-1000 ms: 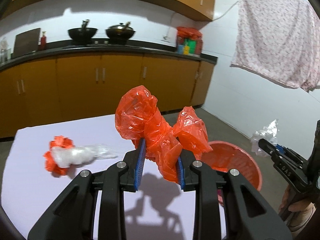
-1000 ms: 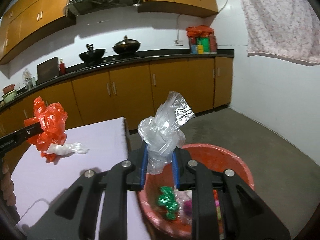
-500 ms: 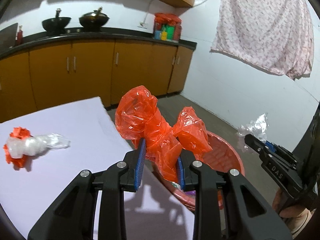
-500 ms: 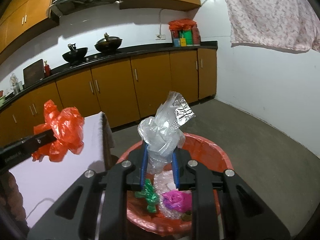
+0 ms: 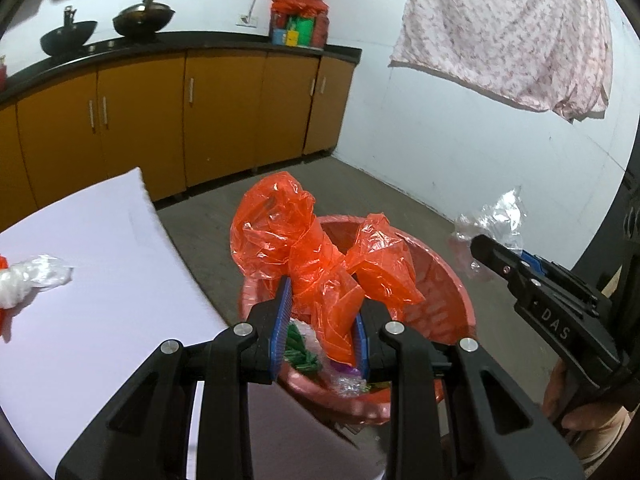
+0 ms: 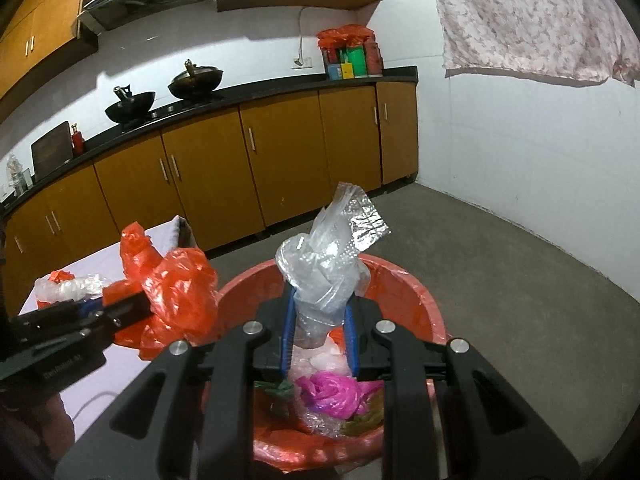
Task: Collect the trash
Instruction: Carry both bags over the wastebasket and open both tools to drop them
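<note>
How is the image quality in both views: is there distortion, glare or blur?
Left wrist view: strong fisheye bending of the counter, dark corners, highlights glint on the orange bag, table edge slightly soft. Right wrist view: same curvature, bright sheen on the clear plastic bag, basin sharp.

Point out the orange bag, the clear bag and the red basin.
orange bag (image 5: 320,264): left wrist view, on the crumpled middle above the blue pads.
clear bag (image 6: 324,272): right wrist view, on the knotted middle above the fingers.
red basin (image 6: 416,300): right wrist view, on its far right rim.
</note>
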`<state>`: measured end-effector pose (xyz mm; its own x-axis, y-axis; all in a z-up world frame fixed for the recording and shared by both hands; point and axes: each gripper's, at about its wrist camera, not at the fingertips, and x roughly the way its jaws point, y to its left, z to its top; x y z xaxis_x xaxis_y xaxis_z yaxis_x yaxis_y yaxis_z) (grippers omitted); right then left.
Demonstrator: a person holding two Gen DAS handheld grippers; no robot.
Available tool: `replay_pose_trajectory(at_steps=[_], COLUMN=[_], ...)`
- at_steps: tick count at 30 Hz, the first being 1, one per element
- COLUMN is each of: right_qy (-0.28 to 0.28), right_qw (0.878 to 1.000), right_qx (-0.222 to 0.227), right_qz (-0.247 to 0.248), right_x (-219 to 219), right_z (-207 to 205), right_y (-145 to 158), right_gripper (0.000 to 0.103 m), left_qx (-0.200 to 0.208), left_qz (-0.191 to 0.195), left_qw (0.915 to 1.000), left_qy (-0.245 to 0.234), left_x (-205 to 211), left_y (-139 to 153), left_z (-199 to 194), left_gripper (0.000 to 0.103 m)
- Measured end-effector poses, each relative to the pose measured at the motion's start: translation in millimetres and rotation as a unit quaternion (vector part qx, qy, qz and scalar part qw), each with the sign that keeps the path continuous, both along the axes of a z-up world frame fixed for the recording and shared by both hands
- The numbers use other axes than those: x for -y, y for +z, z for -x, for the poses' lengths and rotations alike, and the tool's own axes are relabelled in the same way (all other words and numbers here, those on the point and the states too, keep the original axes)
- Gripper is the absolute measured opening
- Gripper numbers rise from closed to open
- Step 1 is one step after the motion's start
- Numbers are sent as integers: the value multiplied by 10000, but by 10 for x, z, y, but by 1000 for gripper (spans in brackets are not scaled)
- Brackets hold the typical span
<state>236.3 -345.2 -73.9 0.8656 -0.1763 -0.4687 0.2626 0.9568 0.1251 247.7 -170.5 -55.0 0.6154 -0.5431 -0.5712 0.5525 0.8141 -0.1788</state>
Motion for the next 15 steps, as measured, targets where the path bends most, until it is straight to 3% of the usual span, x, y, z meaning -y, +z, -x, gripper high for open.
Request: replay_pose_trajectory(at_steps=[6, 15], right_qy=[-69, -125], right_qw=[9999, 9993], right_qx=[-50, -136], right_qz=[-95, -332], right_x=[124, 233], right_z=[-52, -52], right_y=[-61, -178], right_gripper=[26, 39], left_qx=[-150, -406], left_qz=[-101, -81], left_qw=[9998, 9991], left_qy=[-127, -124], left_x=[200, 105], left_y=[-94, -242], left_z=[-100, -176], left_gripper=[30, 54])
